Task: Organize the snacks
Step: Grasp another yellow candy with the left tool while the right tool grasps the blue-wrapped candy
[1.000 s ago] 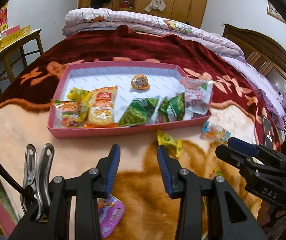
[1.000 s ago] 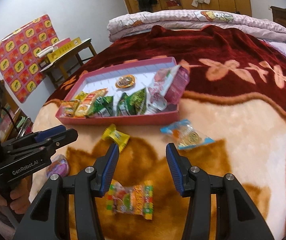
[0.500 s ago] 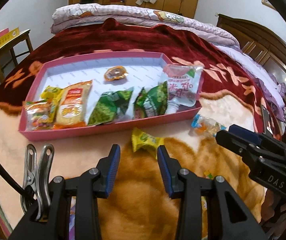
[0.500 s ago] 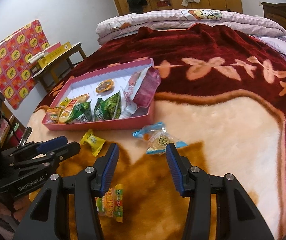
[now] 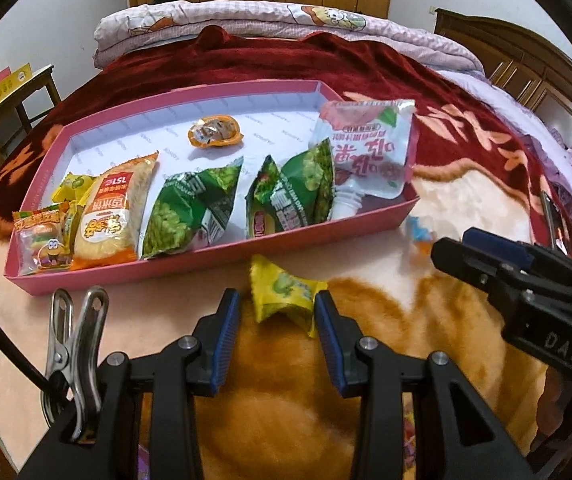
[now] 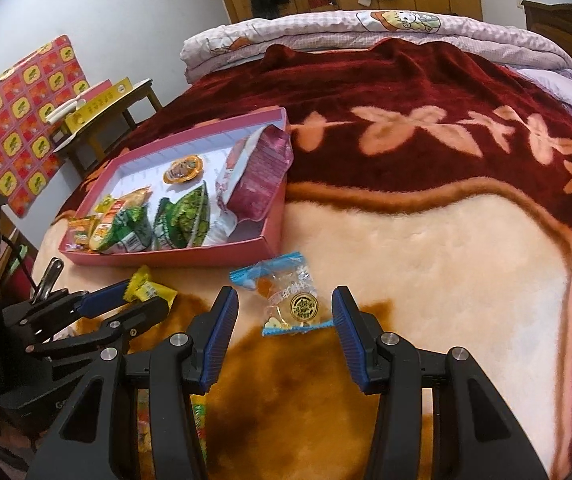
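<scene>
The yellow candy packet (image 5: 286, 292) is lying on the blanket (image 5: 270, 396) just in front of the pink tray (image 5: 214, 258), between the tips of the left tongs (image 5: 277, 316). The blue pads are standing apart on either side of it and are not pressing on it; the left tongs are open and holding nothing. The clear blue-edged packet (image 6: 289, 300) is lying on the blanket near the tray's front corner, between the fingers of the right tongs (image 6: 286, 320), which are likewise open and gripping nothing.

The tray is sitting on the bed and is holding a row of snacks along its front wall: a small burger-print packet (image 5: 42, 240), an orange packet (image 5: 112, 208), two green packets (image 5: 190, 208) and a white pouch (image 5: 369, 148) that is leaning against the right wall. A round orange cup (image 5: 214, 131) is lying alone farther back. A folded quilt (image 6: 365, 26) is lying at the far end of the bed.
</scene>
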